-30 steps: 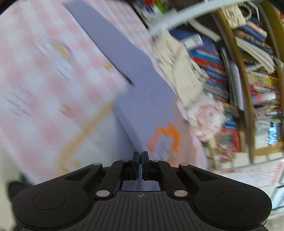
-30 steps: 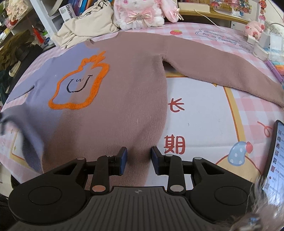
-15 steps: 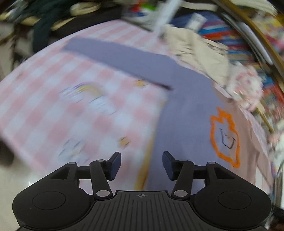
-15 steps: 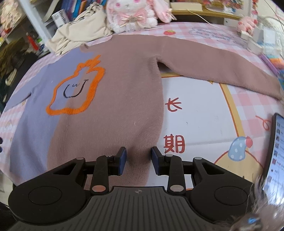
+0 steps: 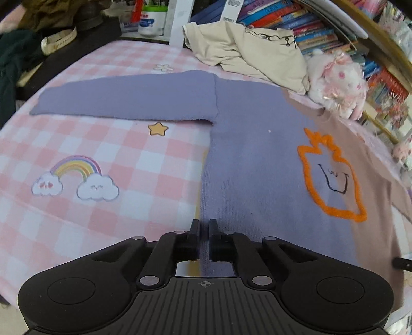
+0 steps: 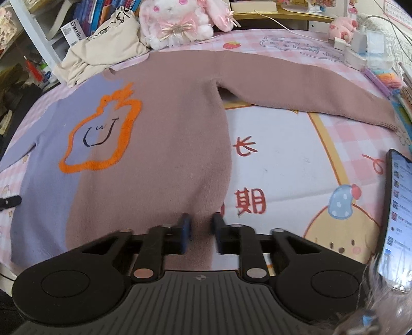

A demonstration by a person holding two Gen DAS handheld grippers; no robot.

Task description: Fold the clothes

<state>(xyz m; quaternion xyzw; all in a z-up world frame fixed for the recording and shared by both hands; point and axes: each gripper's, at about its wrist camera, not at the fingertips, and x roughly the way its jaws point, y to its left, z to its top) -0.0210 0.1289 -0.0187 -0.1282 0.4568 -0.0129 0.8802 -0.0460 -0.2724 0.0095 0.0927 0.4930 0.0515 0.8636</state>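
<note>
A two-tone sweater, lilac on one half and brown on the other with an orange outlined face, lies flat on the table, both sleeves spread out; it shows in the left wrist view (image 5: 257, 159) and the right wrist view (image 6: 159, 144). My left gripper (image 5: 204, 226) is shut on the lilac hem at the sweater's bottom left edge. My right gripper (image 6: 200, 221) is partly closed with its jaws astride the brown hem near the bottom right corner; the fingers are motion-blurred.
A pink checked tablecloth (image 5: 103, 159) covers the table. A crumpled cream garment (image 5: 247, 51) and a plush bunny (image 6: 180, 20) lie beyond the collar. A phone (image 6: 397, 219) stands at the right edge. Chargers and cables (image 6: 358, 49) sit far right. Bookshelves stand behind.
My left gripper was open half a second ago and has closed on the lilac hem. My right gripper's jaws have narrowed around the brown hem. The lilac sleeve now lies flat.
</note>
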